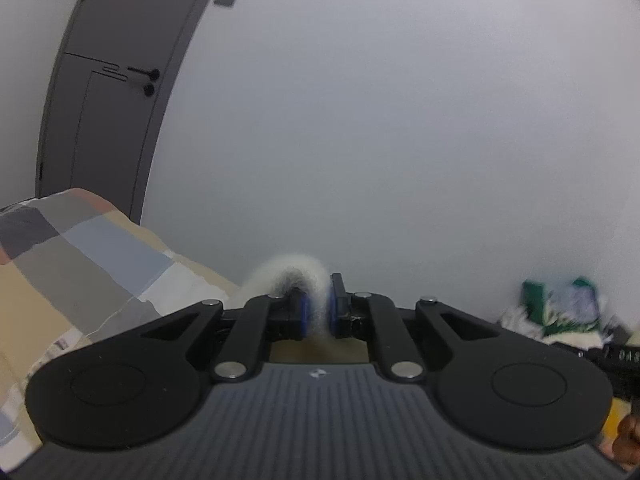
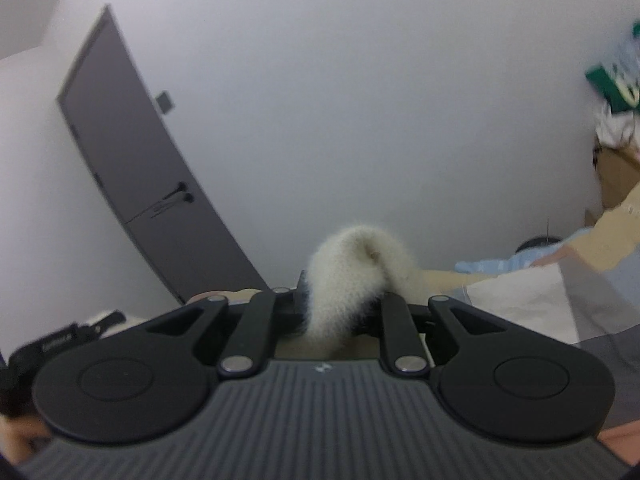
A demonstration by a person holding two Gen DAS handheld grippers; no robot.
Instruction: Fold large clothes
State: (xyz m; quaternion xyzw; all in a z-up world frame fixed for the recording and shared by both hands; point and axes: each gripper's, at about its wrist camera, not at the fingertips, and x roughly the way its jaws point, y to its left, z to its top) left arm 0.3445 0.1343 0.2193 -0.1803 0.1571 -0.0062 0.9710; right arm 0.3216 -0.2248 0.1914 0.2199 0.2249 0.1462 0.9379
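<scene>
Gripping fluffy white garment (image 1: 294, 276) edge: left tongs (image 1: 318, 312) and right tongs (image 2: 340, 308) both clamped; cloth spans between, right of grey door (image 1: 108, 80).

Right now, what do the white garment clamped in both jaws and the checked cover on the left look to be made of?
White garment: looks like fluffy fleece or faux fur, matte, with a fuzzy nap blurring its edges; the same pile shows in the left wrist view. Checked cover: looks like smooth woven fabric, probably cotton, matte, flat printed blocks with soft creases. The exact fibre cannot be told.
</scene>
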